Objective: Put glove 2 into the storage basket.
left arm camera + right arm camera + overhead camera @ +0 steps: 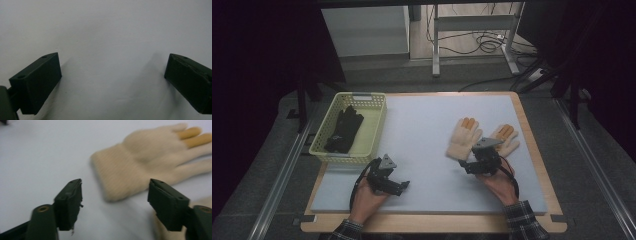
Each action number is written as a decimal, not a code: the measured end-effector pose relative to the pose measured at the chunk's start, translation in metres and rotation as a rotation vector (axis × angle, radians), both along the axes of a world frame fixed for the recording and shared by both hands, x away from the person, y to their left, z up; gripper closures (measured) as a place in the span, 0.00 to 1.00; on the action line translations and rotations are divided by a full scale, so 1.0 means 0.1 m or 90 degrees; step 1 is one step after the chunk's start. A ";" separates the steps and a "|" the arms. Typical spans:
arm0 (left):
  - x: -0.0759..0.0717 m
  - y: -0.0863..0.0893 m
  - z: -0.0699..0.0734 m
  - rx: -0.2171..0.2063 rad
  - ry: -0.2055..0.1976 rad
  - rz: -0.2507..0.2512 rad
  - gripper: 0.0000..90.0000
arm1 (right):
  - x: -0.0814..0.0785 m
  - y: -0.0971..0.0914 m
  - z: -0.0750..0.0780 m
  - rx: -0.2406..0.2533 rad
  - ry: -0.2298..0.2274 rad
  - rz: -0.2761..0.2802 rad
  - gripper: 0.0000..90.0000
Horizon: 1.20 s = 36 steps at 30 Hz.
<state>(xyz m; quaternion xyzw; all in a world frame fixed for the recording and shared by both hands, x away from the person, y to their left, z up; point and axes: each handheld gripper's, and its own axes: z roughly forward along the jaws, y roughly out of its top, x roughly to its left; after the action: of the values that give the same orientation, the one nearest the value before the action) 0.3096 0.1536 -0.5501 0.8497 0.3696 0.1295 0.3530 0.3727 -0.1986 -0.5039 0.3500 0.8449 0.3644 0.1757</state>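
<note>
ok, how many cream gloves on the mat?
2. One cream glove lies right of the mat's centre; the other lies just right of it, partly behind the right gripper, whose open jaws are empty.

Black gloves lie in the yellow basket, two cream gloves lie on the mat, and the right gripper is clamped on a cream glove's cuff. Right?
Not quite. The right gripper is open; the right gripper view shows its jaws apart, short of the cream glove's cuff. The rest is right.
</note>
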 end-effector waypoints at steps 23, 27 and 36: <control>0.00 0.00 0.00 0.000 -0.001 0.000 0.01 | 0.92 0.24 -0.19 -0.026 0.047 -0.065 0.29; 0.00 0.00 0.00 0.000 -0.001 0.000 0.01 | 0.88 0.27 -0.17 -0.039 0.043 -0.040 0.50; 0.00 0.00 0.00 -0.001 0.000 0.000 0.01 | 0.79 0.25 -0.14 -0.033 0.027 -0.024 0.64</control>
<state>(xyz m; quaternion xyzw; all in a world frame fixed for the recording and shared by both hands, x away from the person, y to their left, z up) 0.3096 0.1538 -0.5502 0.8495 0.3695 0.1296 0.3535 0.4519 -0.1734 -0.5174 0.3686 0.8509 0.3316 0.1737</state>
